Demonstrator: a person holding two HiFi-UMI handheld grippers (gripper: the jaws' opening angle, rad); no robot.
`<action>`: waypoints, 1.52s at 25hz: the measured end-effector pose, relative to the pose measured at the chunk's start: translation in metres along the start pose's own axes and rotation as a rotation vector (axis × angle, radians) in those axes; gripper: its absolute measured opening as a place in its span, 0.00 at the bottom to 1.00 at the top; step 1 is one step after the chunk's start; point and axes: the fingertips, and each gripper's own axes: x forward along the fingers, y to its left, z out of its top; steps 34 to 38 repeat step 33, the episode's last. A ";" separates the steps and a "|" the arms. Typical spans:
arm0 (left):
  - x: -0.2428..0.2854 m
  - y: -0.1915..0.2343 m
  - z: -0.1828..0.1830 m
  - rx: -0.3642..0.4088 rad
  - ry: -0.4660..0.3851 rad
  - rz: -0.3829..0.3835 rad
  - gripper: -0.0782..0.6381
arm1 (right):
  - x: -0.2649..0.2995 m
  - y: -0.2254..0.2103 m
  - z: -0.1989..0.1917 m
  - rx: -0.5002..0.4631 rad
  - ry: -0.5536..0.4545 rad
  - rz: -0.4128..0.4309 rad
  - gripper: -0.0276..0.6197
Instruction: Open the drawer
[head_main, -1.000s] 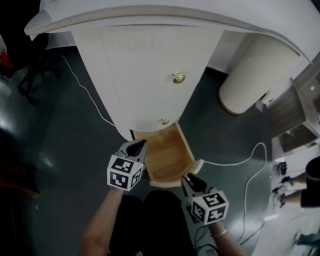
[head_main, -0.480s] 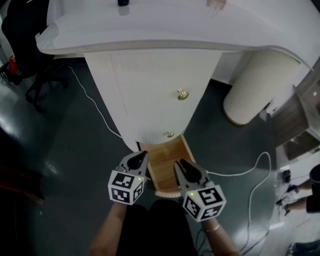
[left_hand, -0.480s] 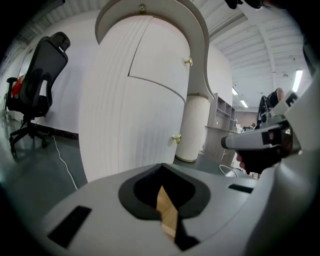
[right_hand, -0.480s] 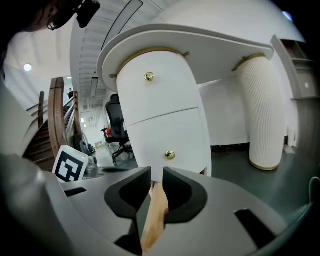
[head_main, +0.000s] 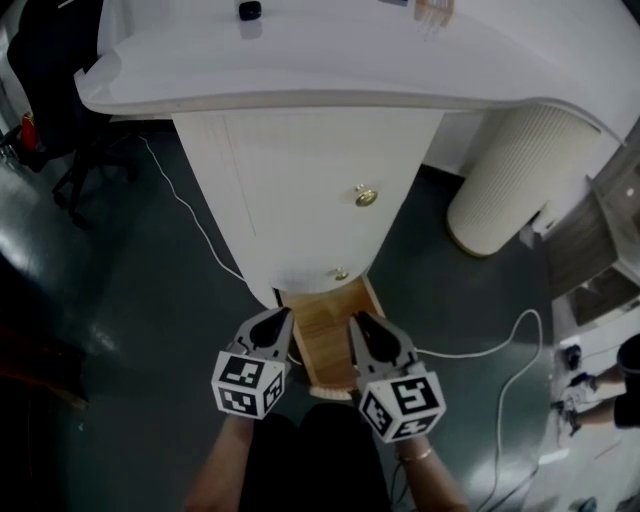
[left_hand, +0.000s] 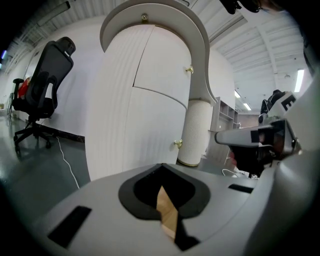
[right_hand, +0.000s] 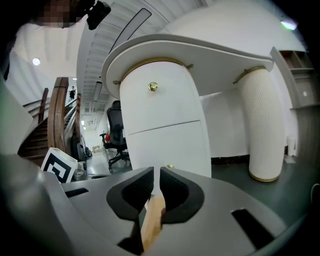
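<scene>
The white cabinet (head_main: 300, 180) under the desk has its bottom drawer (head_main: 322, 320) pulled out, showing a bare wooden inside. A brass knob (head_main: 366, 196) sits on the upper front and a smaller knob (head_main: 342, 273) just above the drawer. My left gripper (head_main: 275, 318) hovers over the drawer's left side, jaws shut and empty. My right gripper (head_main: 358, 322) hangs over its right side. A narrow gap remains between its jaws, which are closing with nothing between them. Wood shows below the pads in the left gripper view (left_hand: 167, 215) and the right gripper view (right_hand: 152, 220).
A white desk top (head_main: 300, 60) overhangs the cabinet, with a small black object (head_main: 249, 10) on it. A ribbed white pillar (head_main: 505, 175) stands to the right. A white cable (head_main: 480, 350) lies on the dark floor. A black office chair (left_hand: 42, 85) stands at left.
Both grippers have lifted off the drawer. The right one left the drawer's front corner, swung up and leftward over the drawer, and its jaws narrowed. The drawer stays open.
</scene>
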 end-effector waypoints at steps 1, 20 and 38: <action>-0.001 0.001 0.001 0.003 -0.003 0.005 0.11 | 0.000 -0.002 0.001 0.001 -0.007 -0.005 0.10; -0.013 0.007 0.000 0.009 -0.022 0.050 0.11 | 0.002 -0.009 -0.012 -0.018 -0.019 0.012 0.05; -0.017 0.010 0.000 0.040 -0.020 0.049 0.11 | 0.010 -0.004 -0.018 0.008 -0.024 0.013 0.05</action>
